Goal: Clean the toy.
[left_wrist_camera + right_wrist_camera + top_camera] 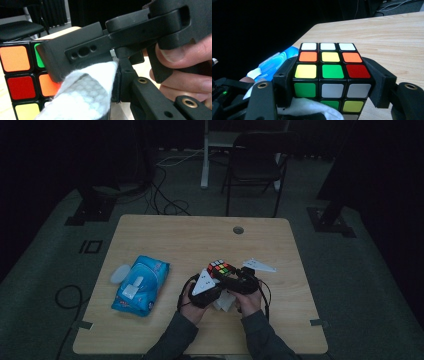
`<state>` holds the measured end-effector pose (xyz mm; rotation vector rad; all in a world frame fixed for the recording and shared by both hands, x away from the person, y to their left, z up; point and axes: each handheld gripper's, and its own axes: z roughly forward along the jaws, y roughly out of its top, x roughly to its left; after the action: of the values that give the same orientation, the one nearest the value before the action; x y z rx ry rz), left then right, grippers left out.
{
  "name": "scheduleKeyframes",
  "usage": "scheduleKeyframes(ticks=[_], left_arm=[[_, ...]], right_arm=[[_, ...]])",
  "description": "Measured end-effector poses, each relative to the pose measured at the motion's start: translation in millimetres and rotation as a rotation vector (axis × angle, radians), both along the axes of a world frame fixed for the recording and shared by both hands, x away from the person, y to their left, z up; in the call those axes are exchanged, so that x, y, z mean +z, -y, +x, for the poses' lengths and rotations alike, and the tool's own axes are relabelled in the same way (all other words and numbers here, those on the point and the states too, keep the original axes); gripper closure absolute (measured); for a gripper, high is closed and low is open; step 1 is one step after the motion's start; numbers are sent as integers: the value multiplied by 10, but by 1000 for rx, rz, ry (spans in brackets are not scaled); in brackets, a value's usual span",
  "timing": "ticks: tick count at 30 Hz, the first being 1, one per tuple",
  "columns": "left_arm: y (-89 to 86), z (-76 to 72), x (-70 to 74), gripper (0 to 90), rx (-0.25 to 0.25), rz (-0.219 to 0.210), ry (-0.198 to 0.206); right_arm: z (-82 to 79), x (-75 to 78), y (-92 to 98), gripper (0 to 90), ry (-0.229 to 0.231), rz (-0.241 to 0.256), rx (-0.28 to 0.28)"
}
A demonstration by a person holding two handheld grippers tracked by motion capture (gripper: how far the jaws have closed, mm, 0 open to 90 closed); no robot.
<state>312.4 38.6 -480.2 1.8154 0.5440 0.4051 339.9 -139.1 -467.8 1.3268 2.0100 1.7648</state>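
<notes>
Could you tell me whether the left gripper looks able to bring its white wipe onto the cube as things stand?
Probably yes: the left gripper holds the wipe right beside the cube, which the right gripper clamps.

Glossy plastic cube [331,75], quilted white cloth [85,97], matt wooden table [165,240].

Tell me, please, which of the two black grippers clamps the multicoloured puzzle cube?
The right gripper: its jaws clamp the multicoloured puzzle cube, while a white wipe sits before the left gripper.
</notes>
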Motion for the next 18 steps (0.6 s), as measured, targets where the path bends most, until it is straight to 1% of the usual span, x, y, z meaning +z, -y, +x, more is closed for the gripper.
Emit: scheduleKeyframes(ticks=[4,7,8,12,13,18], left_arm=[[2,-1,2,893,0,-10,5],[20,1,-10,892,5,8,10],[20,1,-10,893,5,8,10],[27,4,-47,893,5,21,1],[32,10,-71,894,2,31,-2],[44,14,-68,894,0,35,-3]], right_arm=[[2,-1,2,341,-4,3,3],[1,7,-1,341,-10,-3,-2],[1,7,-1,341,-10,-3,-2],[3,37,5,341,-3,5,-9],[11,52,18,341,3,6,-16],[11,58,40,341,3,15,-25]])
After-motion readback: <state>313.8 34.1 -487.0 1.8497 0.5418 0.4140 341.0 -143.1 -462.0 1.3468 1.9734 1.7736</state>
